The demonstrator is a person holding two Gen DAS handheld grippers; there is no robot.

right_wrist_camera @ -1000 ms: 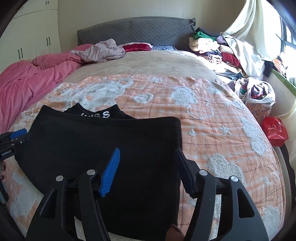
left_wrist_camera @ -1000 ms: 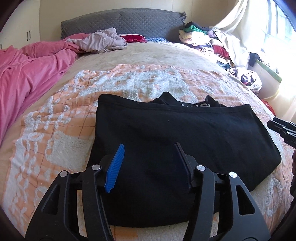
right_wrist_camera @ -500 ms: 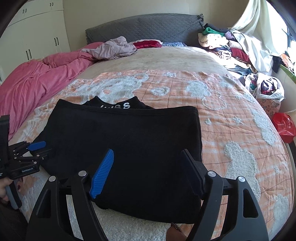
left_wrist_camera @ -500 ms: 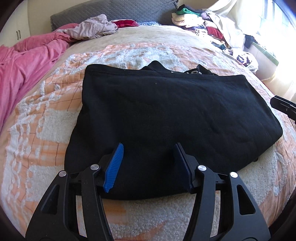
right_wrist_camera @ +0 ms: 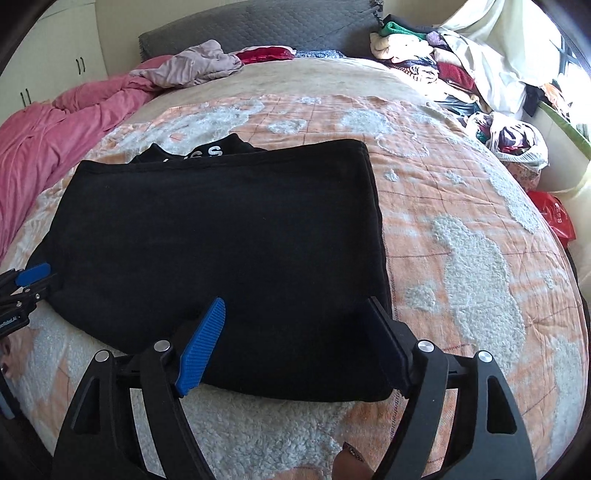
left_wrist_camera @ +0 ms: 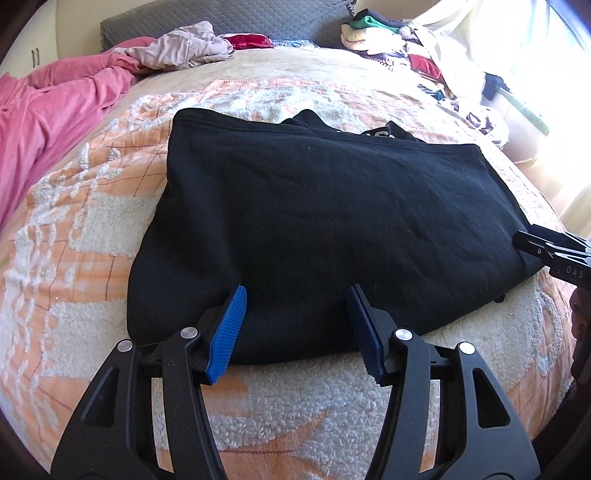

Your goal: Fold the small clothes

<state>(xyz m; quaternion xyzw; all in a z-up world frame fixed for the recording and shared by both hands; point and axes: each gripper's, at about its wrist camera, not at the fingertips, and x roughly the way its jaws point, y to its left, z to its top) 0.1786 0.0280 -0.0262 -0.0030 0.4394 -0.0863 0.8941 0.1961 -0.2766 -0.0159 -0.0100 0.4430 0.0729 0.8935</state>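
A black garment (left_wrist_camera: 325,221), folded into a wide rectangle, lies flat on the orange-and-white blanket (left_wrist_camera: 74,236). White letters show on the layer (right_wrist_camera: 207,152) that sticks out at its far edge. My left gripper (left_wrist_camera: 296,295) is open just above the garment's near-left edge, with cloth showing between its blue pads (left_wrist_camera: 229,328) but not pinched. My right gripper (right_wrist_camera: 295,306) hovers over the near-right corner, its jaws opening wide and gripping nothing. Each gripper shows at the side of the other's view: the right gripper (left_wrist_camera: 550,254) and the left gripper (right_wrist_camera: 26,284).
A pink duvet (left_wrist_camera: 55,99) is bunched along the bed's left side. A mauve garment (left_wrist_camera: 184,48) lies by the grey headboard (right_wrist_camera: 258,26). Piled clothes (right_wrist_camera: 424,55) and a full bag (right_wrist_camera: 517,136) crowd the right side, with a red bag (right_wrist_camera: 554,218) on the floor.
Both grippers have dropped closer to the garment's near edge. The right gripper's jaws have spread wider. The garment has not moved.
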